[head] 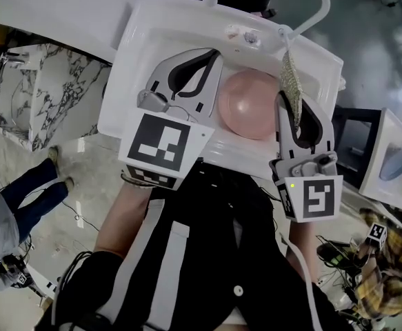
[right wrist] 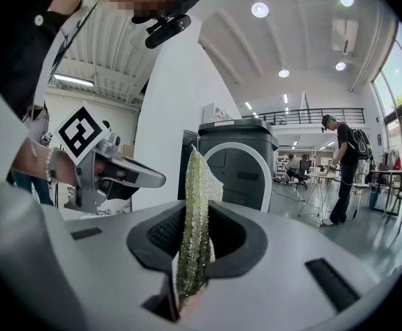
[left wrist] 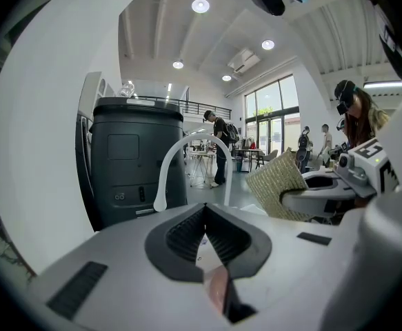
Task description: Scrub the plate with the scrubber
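The plate is round, pale pink and glossy. It lies in the white sink at the upper centre of the head view. The scrubber, a thin greenish-gold mesh pad, stands on edge, pinched in the right hand-held gripper over the plate's right rim.

We see a white sink with a curved white tap, a marble-patterned block beside its left edge, a tall dark grey cabinet beyond the tap, and a person with a backpack standing near large windows.
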`<state>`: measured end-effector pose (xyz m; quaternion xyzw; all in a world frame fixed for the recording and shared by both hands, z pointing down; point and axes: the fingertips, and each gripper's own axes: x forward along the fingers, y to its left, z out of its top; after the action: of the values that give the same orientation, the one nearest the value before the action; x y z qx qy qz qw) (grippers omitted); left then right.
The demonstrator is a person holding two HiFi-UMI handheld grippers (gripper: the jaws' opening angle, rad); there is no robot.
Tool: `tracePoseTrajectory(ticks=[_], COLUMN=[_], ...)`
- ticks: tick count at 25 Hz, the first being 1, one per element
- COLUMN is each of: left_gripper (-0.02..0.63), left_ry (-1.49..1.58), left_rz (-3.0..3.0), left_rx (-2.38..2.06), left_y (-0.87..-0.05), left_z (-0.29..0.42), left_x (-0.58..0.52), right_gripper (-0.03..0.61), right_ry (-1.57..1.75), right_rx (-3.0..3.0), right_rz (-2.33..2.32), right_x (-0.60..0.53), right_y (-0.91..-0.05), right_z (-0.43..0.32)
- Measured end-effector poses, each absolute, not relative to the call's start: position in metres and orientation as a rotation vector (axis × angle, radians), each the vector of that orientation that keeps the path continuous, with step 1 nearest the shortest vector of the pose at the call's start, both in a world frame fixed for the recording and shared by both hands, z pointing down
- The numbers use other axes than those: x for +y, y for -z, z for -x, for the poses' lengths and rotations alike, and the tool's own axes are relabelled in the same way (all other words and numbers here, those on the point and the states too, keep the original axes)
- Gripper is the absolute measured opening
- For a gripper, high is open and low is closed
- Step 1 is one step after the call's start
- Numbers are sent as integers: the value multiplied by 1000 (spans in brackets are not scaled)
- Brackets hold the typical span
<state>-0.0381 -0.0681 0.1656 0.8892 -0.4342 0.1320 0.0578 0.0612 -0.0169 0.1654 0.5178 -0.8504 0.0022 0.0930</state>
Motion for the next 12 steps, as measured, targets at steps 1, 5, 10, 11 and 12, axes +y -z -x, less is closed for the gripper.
tracePoseTrajectory(ticks=[1, 5, 10, 11, 12], left_gripper=[2, 0, 0, 1, 2], left_ry=[-400, -401, -402, -404, -406], left_rz=[-2694, -2690, -2688, -2688, -2689], left_rx=[-1316, -1313, -1310, -1310, -1310], left_y=[-166, -166, -167, -167, -167], left_z=[38, 38, 39, 40, 40], left_x=[-68, -67, -68, -67, -67], right_gripper=[72, 72, 72, 72, 72], right_ry=[-5, -1, 6, 7, 9], right_rx=[-2524, -2522, -2518, -2518, -2518], right_rz=[-1534, -1527, -1521, -1520, -1519], right_x=[-17, -16, -16, -16, -16], right_y=[-165, -165, -165, -165, -165], right_z=[-61, -60, -58, -57, -57])
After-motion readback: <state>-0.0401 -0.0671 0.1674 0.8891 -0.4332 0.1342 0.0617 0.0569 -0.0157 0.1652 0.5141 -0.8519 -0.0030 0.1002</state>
